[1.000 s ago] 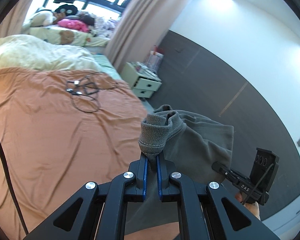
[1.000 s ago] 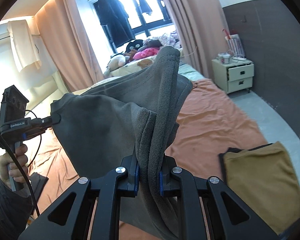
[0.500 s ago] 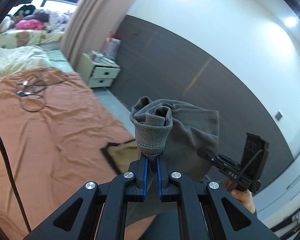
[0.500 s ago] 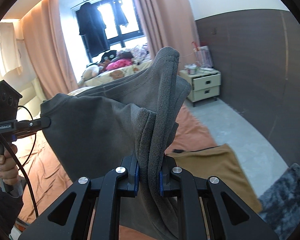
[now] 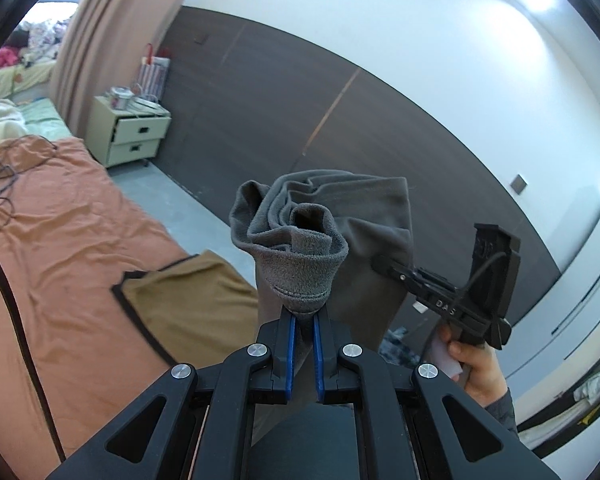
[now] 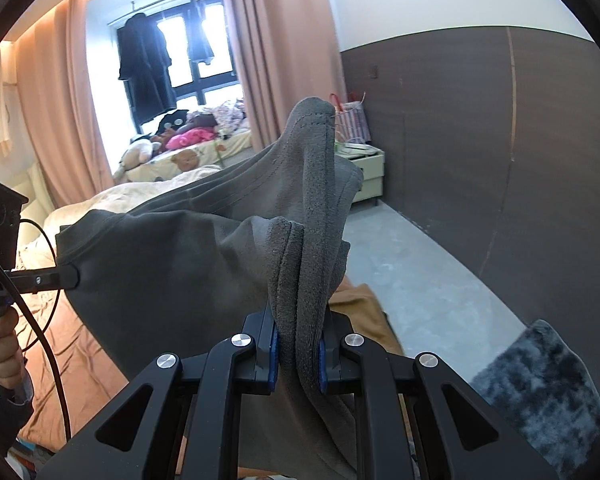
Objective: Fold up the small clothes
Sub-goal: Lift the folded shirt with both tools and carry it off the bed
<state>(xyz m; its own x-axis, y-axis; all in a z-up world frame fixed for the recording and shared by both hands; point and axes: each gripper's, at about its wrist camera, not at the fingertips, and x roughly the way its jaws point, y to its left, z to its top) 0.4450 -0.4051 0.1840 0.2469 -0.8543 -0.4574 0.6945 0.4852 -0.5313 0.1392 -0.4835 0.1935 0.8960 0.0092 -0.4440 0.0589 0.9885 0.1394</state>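
A grey garment (image 5: 364, 232) hangs in the air, stretched between both grippers above the orange bed. My left gripper (image 5: 304, 320) is shut on one bunched hem of it. My right gripper (image 6: 298, 340) is shut on another folded edge of the grey garment (image 6: 172, 272). In the left wrist view the right gripper (image 5: 384, 262) pinches the cloth's far side, held by a hand (image 5: 476, 364). The right wrist view shows the left gripper (image 6: 74, 276) clamped on the cloth's left corner. A folded mustard garment (image 5: 188, 300) with dark trim lies on the bed below.
The orange bedsheet (image 5: 60, 240) fills the lower left, with a black cable (image 5: 0, 184) on it. A cream nightstand (image 5: 132, 132) stands by the dark wall panel. Grey floor (image 6: 420, 272) runs beside the bed; a blue-grey rug (image 6: 548, 392) lies at the lower right.
Both grippers swung right with the grey garment held between them. The view left the middle of the bed for its edge, the mustard garment and the dark wall.
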